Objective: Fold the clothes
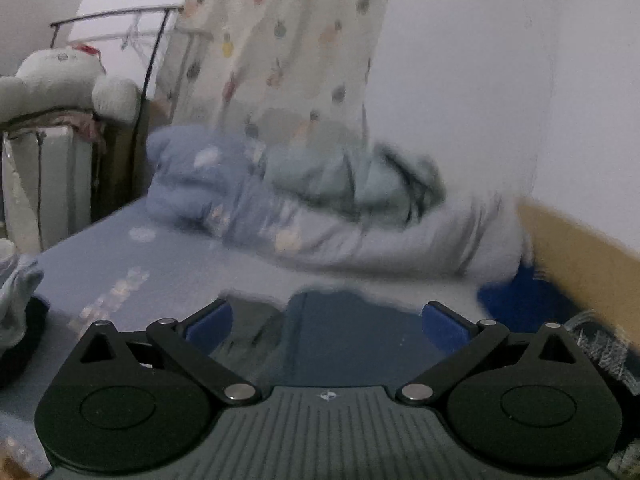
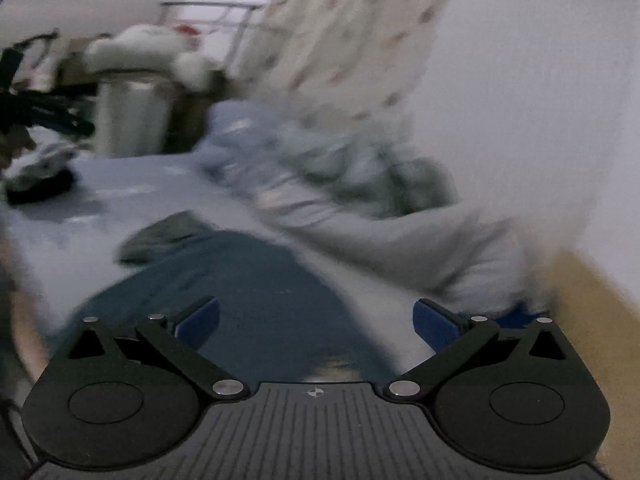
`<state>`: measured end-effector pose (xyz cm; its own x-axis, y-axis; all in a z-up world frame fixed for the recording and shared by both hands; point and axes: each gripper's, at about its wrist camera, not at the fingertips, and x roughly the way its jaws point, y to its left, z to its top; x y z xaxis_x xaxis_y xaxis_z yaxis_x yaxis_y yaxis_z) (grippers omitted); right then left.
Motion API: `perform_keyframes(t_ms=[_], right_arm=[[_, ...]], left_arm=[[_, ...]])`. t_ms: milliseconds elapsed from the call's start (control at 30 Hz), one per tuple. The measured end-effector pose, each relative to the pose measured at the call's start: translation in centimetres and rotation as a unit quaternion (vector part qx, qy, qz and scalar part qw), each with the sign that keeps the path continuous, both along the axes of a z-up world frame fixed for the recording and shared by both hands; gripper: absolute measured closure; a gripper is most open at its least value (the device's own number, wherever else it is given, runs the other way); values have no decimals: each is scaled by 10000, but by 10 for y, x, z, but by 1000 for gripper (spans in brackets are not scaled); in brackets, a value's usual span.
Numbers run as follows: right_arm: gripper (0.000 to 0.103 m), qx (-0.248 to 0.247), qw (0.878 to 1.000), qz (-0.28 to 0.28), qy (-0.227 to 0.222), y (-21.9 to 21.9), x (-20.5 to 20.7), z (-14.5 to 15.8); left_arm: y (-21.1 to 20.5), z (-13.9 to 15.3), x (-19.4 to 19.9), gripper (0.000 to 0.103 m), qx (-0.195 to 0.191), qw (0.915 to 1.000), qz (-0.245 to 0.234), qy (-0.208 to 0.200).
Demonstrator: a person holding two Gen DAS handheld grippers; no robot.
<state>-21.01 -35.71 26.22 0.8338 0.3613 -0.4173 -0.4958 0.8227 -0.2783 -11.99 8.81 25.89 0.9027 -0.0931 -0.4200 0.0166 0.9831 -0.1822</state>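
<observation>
Over the bed's (image 2: 72,208) near edge, left gripper (image 1: 326,316) and right gripper (image 2: 316,318) hover wide open, empty — approach step; next, pinch the blue garment's (image 2: 256,288) edge.

A dark blue cloth garment (image 2: 248,300) is seen spread flat across the pale blue bedsheet, its length running away from the right wrist camera; a smaller dark grey-green piece of cloth (image 2: 164,236) lies crumpled at its far left end, touching it. In the left wrist view the same dark blue garment (image 1: 352,336) is shown low in the frame, its far edge ragged with blur
</observation>
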Motion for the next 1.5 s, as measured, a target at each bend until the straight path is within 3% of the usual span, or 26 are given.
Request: perform_keyframes(t_ms=[100,167,300,467,633,700,733,767,867,1000,1133,1267,1400,1500], right_arm=[[3,246,9968,511,562,49,18,-51],[13,240,9915,938,870,88,18,-85],[20,-541,9722,2003,1086,163,-2,-143],[32,-1598,9340,3080,850,237,-21,-189],[47,-2471,9029,3482,501,275,-33,-226],[67,-2542,9021,3449,523,280,-30,-234],[91,-2467,9074,3355,561,278,-28,-234],[98,-2274,9183,3179,627,271,-26,-229],[98,-1609,9462,2663,890,247,-12,-211],[99,-1035,9678,1945,1217,202,8,-185],[99,-878,9749,1392,1501,167,24,-188],[98,-787,9770,986,1722,150,37,-204],[98,-650,9771,887,1823,142,36,-211],[98,-556,9774,892,1833,144,38,-215]], left_arm=[[8,-46,-4,0,219,9979,-3,611],[15,-73,-7,0,334,9950,156,933],[36,-109,-18,0,169,9909,624,1181],[55,-129,-26,0,-265,9858,951,1360],[67,-143,-34,0,-500,9832,1090,1373],[70,-148,-35,0,-608,9824,1108,1374],[71,-152,-38,0,-640,9821,1109,1379],[72,-157,-43,0,-654,9820,1103,1388],[77,-167,-54,0,-755,9809,1126,1398],[80,-182,-57,0,-932,9771,1130,1541],[69,-197,-53,0,-988,9755,906,1745],[48,-204,-48,0,-792,9776,510,1880],[15,-205,-47,0,-241,9812,-32,1917],[-22,-206,-47,2,447,9799,-428,1896]])
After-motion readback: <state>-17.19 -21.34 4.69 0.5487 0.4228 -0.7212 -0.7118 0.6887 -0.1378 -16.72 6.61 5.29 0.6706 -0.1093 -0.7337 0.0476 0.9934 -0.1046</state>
